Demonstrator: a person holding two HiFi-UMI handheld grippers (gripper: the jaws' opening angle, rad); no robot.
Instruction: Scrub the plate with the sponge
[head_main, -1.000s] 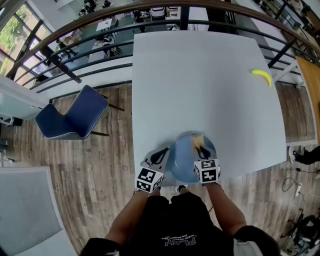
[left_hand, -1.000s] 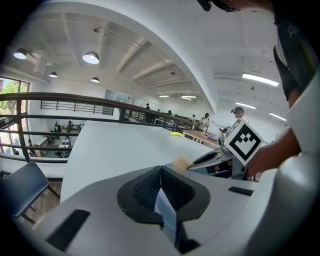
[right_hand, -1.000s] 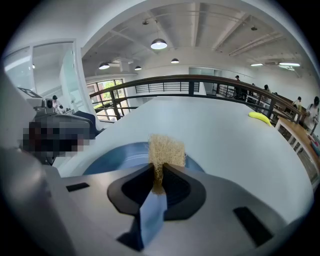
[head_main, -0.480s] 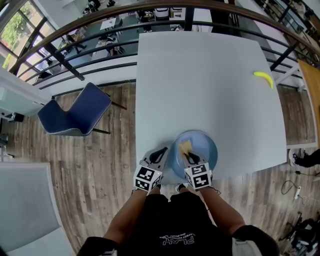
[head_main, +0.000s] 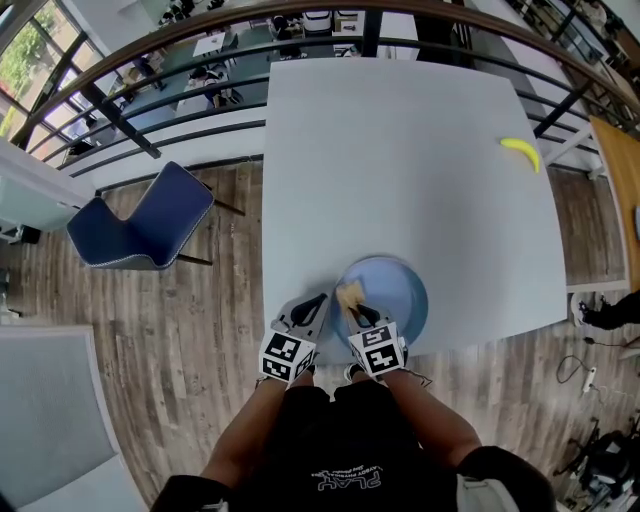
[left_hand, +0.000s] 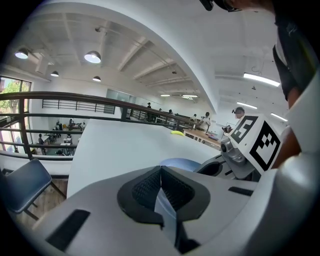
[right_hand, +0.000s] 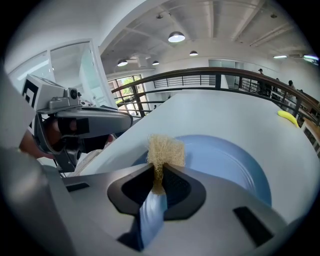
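Left gripper (head_main: 318, 306): stood closed, pads (left_hand: 150, 187) meeting with nothing clearly between them; sat at the tabletop's near edge, tip just beside the plate's left rim. Seemed placed to brace the plate; whether it touched the rim could not be told.

Sponge (head_main: 349, 294): tan, fibrous and thin, pinched at its lower end and sticking up past the fingertips; hung over the plate's left part, close to the rim. Contact with the plate could not be told.

Right gripper (head_main: 358, 312): clamped shut on the sponge, reaching over the plate's near-left edge.

Plate (head_main: 402, 296): pale blue and round, flat on the white tabletop (head_main: 400, 150) close to the near edge; looked bare across its middle and right.

Step in hand: judged to be mid-scrub, working the plate's left side.

Doing it well: called for tilting the right gripper so the sponge's free tuft, not the hard fingertips, met the plate; light downward pressure; overlapping strokes carried rightward across the bare middle.

Risk: judged that a hard sideways push could slide the plate towards the near edge; best countered by the left gripper at the rim.

Banana (head_main: 522, 152): lay well apart at the far right, no part of this step.
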